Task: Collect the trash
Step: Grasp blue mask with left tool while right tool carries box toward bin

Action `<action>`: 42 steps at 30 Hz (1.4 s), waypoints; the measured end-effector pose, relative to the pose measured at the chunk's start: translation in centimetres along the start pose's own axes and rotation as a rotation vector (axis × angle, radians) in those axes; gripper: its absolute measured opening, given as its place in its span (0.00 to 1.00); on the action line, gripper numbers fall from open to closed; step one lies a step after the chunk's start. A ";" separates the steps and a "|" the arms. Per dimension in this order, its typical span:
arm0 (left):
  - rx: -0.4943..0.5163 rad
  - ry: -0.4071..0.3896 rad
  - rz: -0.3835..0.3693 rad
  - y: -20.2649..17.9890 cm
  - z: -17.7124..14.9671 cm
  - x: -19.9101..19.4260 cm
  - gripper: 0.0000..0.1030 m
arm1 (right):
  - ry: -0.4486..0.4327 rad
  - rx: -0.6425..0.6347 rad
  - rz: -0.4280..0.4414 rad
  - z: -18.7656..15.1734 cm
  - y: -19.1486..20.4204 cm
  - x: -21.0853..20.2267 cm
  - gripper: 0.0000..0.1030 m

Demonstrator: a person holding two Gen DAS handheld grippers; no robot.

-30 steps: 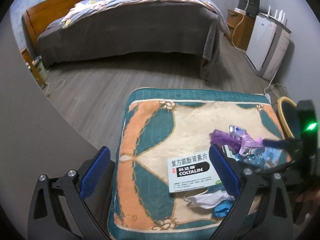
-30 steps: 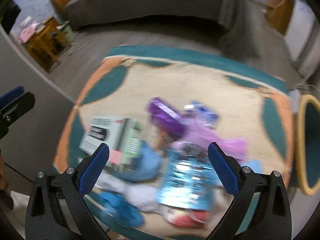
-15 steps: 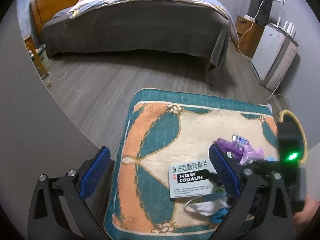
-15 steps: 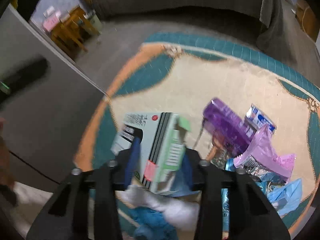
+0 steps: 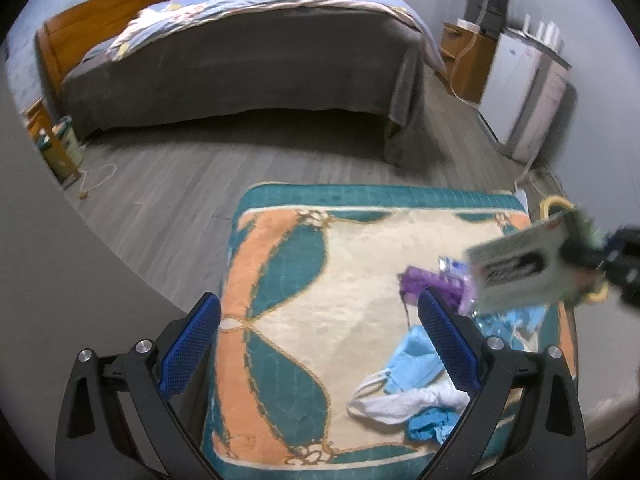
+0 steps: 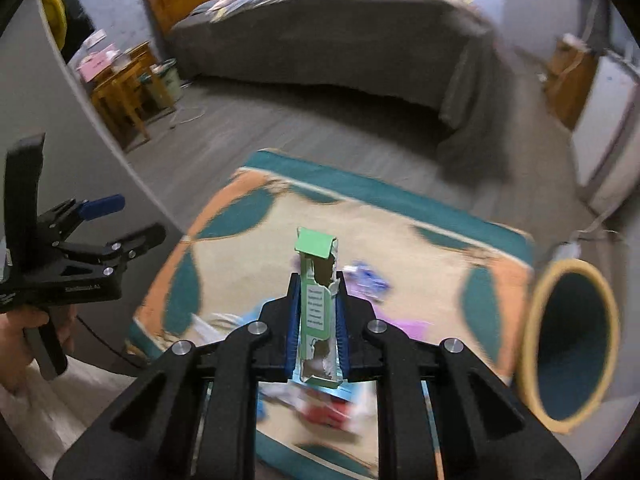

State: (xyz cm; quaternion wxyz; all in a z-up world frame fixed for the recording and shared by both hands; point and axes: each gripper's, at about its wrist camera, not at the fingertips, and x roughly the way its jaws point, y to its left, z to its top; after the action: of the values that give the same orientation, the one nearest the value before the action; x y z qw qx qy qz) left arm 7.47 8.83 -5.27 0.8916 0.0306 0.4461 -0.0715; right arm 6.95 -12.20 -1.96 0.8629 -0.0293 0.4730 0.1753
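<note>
Right tool (image 6: 317,322) clamps the green medicine box (image 6: 318,308), raised above the patterned cushion (image 5: 280,280). Left tool (image 5: 318,344) stands wide, holding nothing. Blue face mask (image 5: 412,364), white cloth (image 5: 396,400) and purple wrapper (image 5: 428,286) lie on the cushion's near right. Yellow-rimmed bin (image 6: 572,344) stands right.

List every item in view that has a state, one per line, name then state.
right tool: shut on the medicine box, lifted off the mat.
medicine box: held upright, top flap torn open.
left tool: open, holding nothing.
trash bin: mouth open, beside the mat.
face mask: lying loose on the mat.
purple wrapper: crumpled on the mat.
mat: lying flat.
</note>
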 end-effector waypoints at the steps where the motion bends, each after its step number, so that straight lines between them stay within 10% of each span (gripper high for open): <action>1: 0.010 0.005 -0.004 -0.4 -0.1 0.1 0.95 | -0.006 0.012 -0.029 -0.5 -1.1 -0.8 0.14; 13: 0.128 0.172 -0.094 -6.7 -3.4 5.9 0.85 | -0.019 0.212 -0.186 -4.9 -9.1 -2.4 0.14; 22: 0.256 0.308 -0.140 -10.0 -6.1 9.9 0.47 | 0.020 0.231 -0.230 -5.4 -11.0 -0.9 0.14; 24: 0.271 0.319 -0.137 -10.2 -6.4 10.4 0.24 | 0.027 0.226 -0.232 -5.4 -11.0 -0.6 0.14; 42: 0.188 -0.071 -0.157 -9.4 -0.1 0.5 0.14 | -0.041 0.216 -0.251 -4.8 -10.9 -1.5 0.14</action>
State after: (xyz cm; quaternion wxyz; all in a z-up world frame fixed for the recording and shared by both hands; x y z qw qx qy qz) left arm 6.18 -0.52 -5.66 0.8917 0.0765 0.4065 -0.1836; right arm 5.92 -23.91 -4.62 0.8856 0.0084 0.4642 0.0150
